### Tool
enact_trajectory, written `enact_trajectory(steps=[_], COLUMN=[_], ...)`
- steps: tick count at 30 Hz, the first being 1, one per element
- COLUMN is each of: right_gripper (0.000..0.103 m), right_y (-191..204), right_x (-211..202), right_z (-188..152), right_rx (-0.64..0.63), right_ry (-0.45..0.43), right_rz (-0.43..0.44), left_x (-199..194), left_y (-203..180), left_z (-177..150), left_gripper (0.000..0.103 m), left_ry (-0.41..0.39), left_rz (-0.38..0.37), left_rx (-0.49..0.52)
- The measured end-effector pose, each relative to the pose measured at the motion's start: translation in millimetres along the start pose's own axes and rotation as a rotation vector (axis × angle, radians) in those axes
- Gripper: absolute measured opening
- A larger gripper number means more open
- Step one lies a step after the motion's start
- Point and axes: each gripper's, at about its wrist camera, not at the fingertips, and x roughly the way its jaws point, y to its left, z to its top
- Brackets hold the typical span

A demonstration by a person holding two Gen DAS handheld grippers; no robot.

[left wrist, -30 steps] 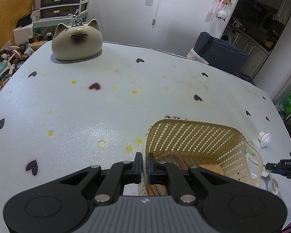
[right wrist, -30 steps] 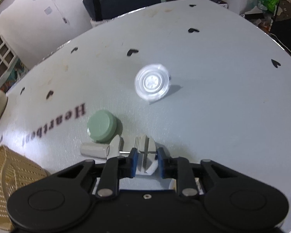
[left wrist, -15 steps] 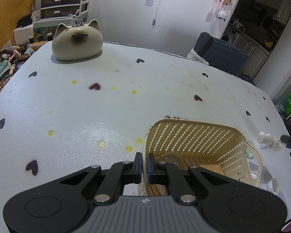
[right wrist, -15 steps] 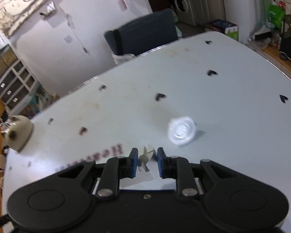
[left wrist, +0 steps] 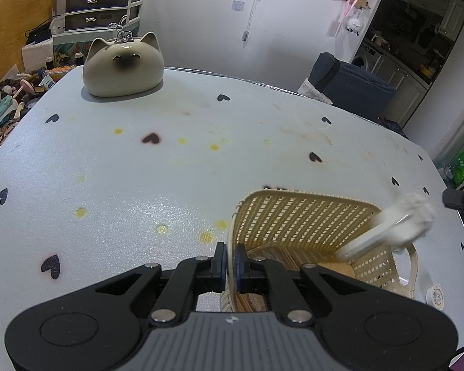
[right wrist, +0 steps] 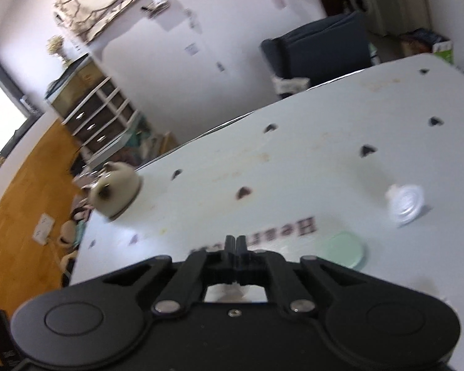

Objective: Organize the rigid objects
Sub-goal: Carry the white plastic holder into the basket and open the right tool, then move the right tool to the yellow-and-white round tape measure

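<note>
Cream woven plastic basket with a loop handle stands near the front edge of the pale table printed with small black hearts, toward its right side, and the left gripper is clamped on the basket's near rim, its blue-padded fingers pinching the thin wall between them. Inside the basket lie flat wooden pieces (what they are exactly I cannot tell). A white plastic object, smeared by motion blur, is over the basket's right rim, one end reaching down inside; its form cannot be made out. The right gripper has its jaws fully together with nothing showing between the tips; something pale shows through the gap lower down behind them, too hidden to name. From the right wrist view, a pale green round lid lies on the table just right of the gripper tips, and a clear round ribbed plastic piece stands on edge further right. A beige ceramic cat-shaped jar sits at the far left corner of the table. A small round white disc rests near the front right edge, beside the basket's handle.
</note>
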Motion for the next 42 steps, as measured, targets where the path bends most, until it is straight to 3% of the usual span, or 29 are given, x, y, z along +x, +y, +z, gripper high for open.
enact_trajectory(steps=[28,31,35,40,42], right_gripper=[0.001,0.009,0.038,0.054,0.066], right_y=[79.4,81.7,80.6,79.3,79.4], right_x=[48.7,47.9,43.6,38.1,34.4], right_z=[-44.5,-45.7,-45.0,-46.0,-46.1], right_rx=[-0.317,-0.327,-0.335,-0.358,-0.368], right_ry=[0.262,0.262,0.241,0.223,0.208], right_rz=[0.118,0.119,0.102,0.082,0.075], left_x=[-1.6,-1.5,-1.4,-1.7,-1.8], left_y=[1.4,1.4,1.1,1.4,1.6], left_z=[0.3,0.3,0.5,0.9,1.0], left_gripper=[0.006,0.006,0.006,0.006,0.006], left_ry=[-0.004,-0.004,-0.004,-0.004,-0.004], left_rz=[-0.003,-0.003,-0.002,-0.001,-0.001], left_rx=[-0.001,0.0,0.001,0.002,0.002])
